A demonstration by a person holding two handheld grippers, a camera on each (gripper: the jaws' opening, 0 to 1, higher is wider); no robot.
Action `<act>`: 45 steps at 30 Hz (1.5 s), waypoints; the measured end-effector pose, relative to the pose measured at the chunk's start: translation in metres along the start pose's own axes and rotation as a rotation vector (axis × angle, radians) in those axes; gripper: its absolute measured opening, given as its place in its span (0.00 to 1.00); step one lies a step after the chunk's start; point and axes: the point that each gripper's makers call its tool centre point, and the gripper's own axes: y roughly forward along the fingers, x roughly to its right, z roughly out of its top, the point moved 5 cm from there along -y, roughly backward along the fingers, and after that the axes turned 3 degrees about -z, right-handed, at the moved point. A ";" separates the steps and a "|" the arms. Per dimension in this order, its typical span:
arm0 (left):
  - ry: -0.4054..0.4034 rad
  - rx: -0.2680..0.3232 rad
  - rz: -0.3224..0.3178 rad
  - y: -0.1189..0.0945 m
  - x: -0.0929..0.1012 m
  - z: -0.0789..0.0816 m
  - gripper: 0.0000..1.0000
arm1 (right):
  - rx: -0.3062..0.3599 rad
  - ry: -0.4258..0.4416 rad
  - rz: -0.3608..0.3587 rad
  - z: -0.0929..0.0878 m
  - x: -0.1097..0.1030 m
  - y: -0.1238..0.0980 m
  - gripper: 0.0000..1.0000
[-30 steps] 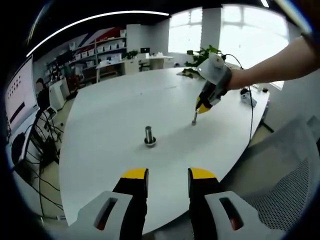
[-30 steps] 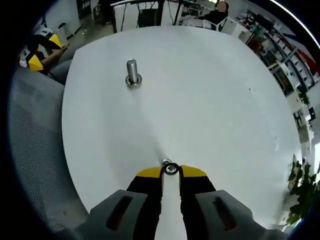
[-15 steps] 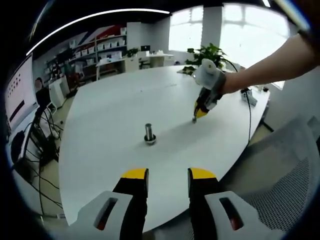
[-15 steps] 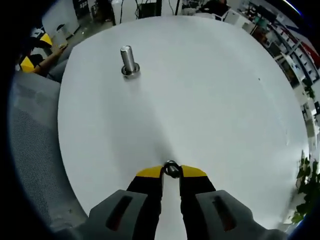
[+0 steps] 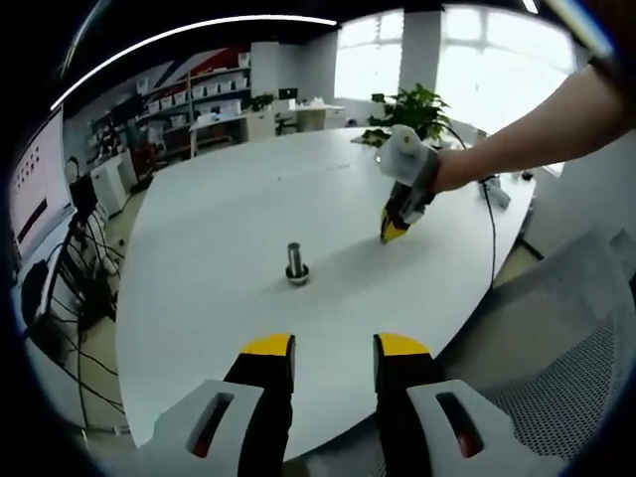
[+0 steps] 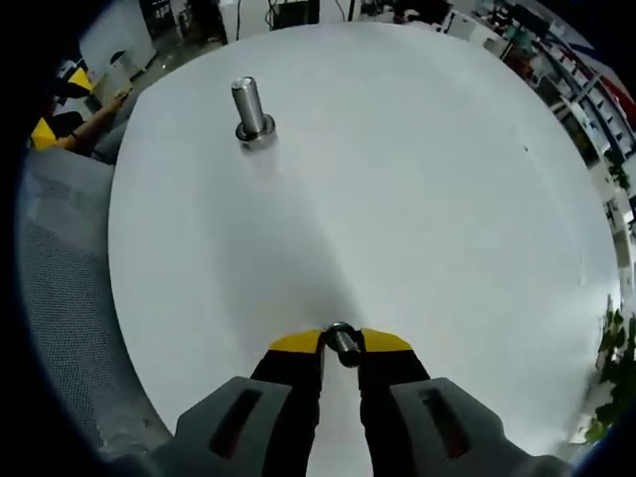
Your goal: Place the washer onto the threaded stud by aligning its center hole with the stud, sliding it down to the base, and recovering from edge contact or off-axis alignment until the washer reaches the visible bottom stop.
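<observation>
Right gripper (image 6: 341, 341) is pinching the washer (image 6: 342, 338) with the stud (image 6: 248, 107) well ahead (upright); left gripper (image 5: 334, 346) is idling open, empty

In the left gripper view, the stud (image 5: 295, 263) is standing upright near the middle of the table (image 5: 219, 219). My left gripper (image 5: 330, 350) is hovering over the near edge; my right gripper (image 5: 391, 231) is hovering beyond the stud, toward the right edge, holding the washer (image 6: 342, 338).

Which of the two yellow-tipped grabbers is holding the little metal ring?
The right gripper holds it: the washer is pinched between its yellow tips above the white table. The left gripper is open with nothing between its jaws.
</observation>
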 end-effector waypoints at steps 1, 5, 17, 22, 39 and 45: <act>0.002 -0.001 -0.003 0.000 0.000 0.000 0.30 | -0.012 -0.005 0.000 -0.002 0.000 0.002 0.16; 0.000 0.001 -0.004 0.000 0.000 0.000 0.30 | -0.005 0.024 -0.005 -0.005 -0.002 0.001 0.18; 0.008 0.006 -0.011 0.001 0.002 0.001 0.31 | 0.085 0.063 -0.063 -0.014 -0.017 -0.036 0.25; 0.013 0.022 -0.008 -0.001 0.002 0.004 0.31 | 0.140 0.112 -0.096 -0.030 -0.029 -0.059 0.25; 0.016 0.054 -0.017 -0.002 0.006 0.009 0.32 | 0.539 0.419 -0.149 -0.064 -0.075 -0.142 0.29; 0.007 0.082 -0.004 -0.003 0.005 0.014 0.33 | 0.640 0.448 -0.158 -0.073 -0.089 -0.167 0.34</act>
